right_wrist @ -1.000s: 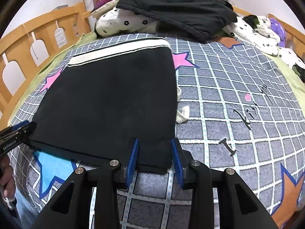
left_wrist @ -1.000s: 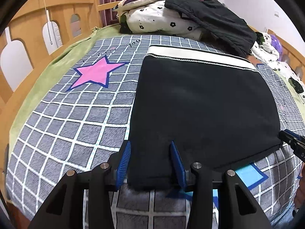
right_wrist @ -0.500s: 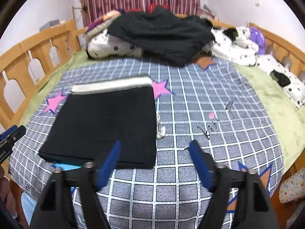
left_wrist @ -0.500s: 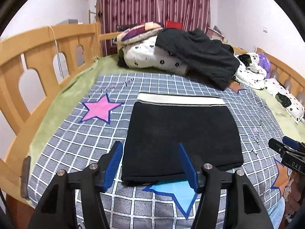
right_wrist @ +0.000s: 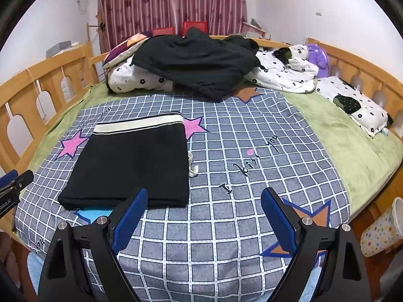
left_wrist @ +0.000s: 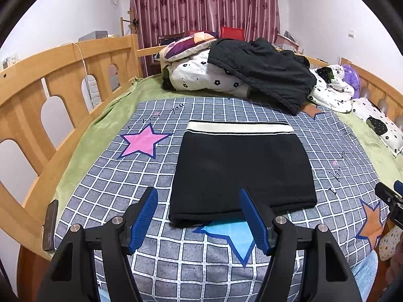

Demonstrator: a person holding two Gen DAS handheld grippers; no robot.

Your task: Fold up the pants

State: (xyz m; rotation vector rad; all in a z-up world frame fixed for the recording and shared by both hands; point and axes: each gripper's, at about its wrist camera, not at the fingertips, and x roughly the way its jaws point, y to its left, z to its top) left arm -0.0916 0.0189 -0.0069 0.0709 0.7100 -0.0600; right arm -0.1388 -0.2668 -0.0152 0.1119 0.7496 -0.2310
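Observation:
The black pants (left_wrist: 241, 171) lie folded into a flat rectangle on the checked bedspread (left_wrist: 141, 176), their white waistband at the far edge. In the right wrist view the same pants (right_wrist: 133, 161) sit to the left, a white drawstring poking out at their right side. My left gripper (left_wrist: 199, 201) hovers above the near edge of the pants, its jaws opening with nothing between them. My right gripper (right_wrist: 204, 201) hangs over bare bedspread right of the pants, jaws opening wide and empty. Each gripper's tip shows at the edge of the other's view.
A heap of dark clothes (left_wrist: 264, 68) and flowered bedding (left_wrist: 201, 75) fills the far end of the bed. Wooden rails (left_wrist: 50, 80) run along both sides. A phone (left_wrist: 50, 224) lies on the left rail. A patterned bin (right_wrist: 380, 234) stands on the floor at right.
Both grippers let go of the near edge of the pants, opened, and rose up and back from the bed. The pants stayed lying folded.

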